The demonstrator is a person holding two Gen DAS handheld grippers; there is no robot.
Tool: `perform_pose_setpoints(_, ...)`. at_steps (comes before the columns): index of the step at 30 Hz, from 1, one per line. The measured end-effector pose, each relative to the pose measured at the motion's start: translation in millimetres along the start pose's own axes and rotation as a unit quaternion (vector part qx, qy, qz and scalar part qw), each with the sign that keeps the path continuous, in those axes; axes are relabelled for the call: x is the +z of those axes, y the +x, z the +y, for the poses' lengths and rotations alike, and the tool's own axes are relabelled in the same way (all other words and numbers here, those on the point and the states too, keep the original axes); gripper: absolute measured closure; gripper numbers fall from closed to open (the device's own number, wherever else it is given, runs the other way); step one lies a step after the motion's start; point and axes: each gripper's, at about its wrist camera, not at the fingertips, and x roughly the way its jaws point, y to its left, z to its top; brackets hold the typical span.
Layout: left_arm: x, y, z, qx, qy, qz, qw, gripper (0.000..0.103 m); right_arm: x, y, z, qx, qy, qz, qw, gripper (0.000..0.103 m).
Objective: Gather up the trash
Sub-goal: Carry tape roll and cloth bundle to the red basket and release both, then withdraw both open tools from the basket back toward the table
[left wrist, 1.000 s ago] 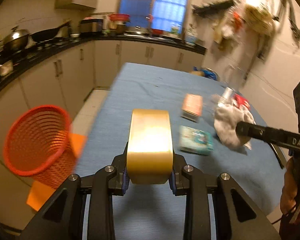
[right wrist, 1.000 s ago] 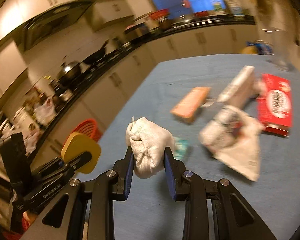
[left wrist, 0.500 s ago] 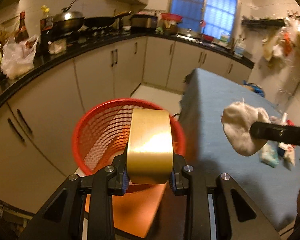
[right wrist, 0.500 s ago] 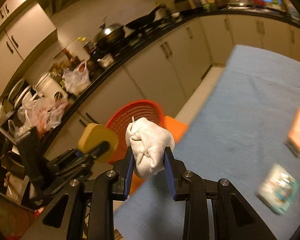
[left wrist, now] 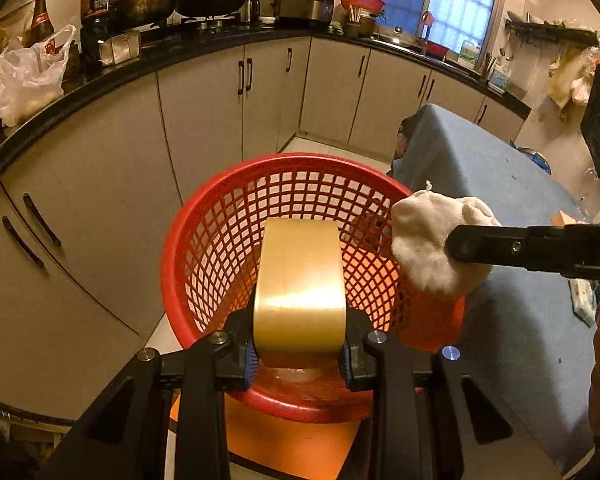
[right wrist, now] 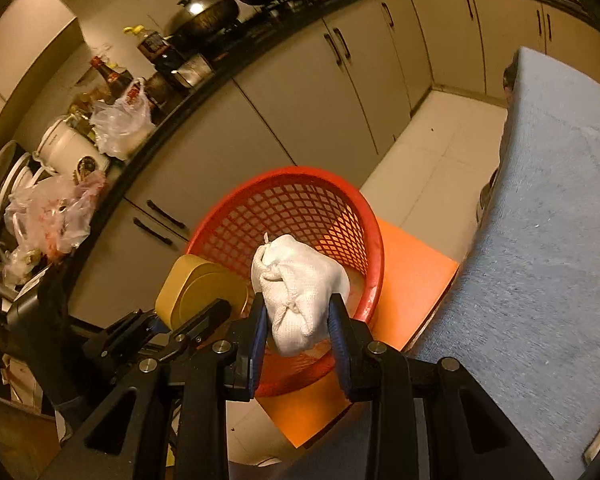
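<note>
My left gripper [left wrist: 299, 354] is shut on a yellow tape roll [left wrist: 300, 288] and holds it over the near rim of a red mesh basket [left wrist: 228, 240] on the floor. My right gripper [right wrist: 298, 320] is shut on a crumpled white cloth [right wrist: 300, 288] and holds it above the basket [right wrist: 292, 200] too. The cloth also shows in the left wrist view [left wrist: 424, 240], at the basket's right rim, and the tape roll in the right wrist view [right wrist: 198, 294], left of the cloth.
The basket stands on an orange mat [right wrist: 412, 264] beside a table with a blue cloth [right wrist: 548, 240]. Grey kitchen cabinets [left wrist: 204, 112] with a cluttered black counter [left wrist: 100, 68] run behind. A small packet [left wrist: 582, 296] lies on the table at the right.
Both grippers have moved closer to the red basket with their loads. The cloth now hangs over the basket's rim instead of beside it.
</note>
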Motion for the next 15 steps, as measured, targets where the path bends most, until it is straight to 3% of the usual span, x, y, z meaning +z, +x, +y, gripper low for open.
perform_pose_setpoints(5, 0, 5, 0, -0.004, -0.001, 0.003, 1.0000, 0.073, 2, 7, -5, -0.005, 0.008, 0.008, 1.000, 0.064)
perform_pose_setpoints(15, -1, 4, 1, -0.002, -0.011, 0.000, 0.9999, 0.066, 2, 1, -7, -0.001, 0.016, -0.004, 1.000, 0.064)
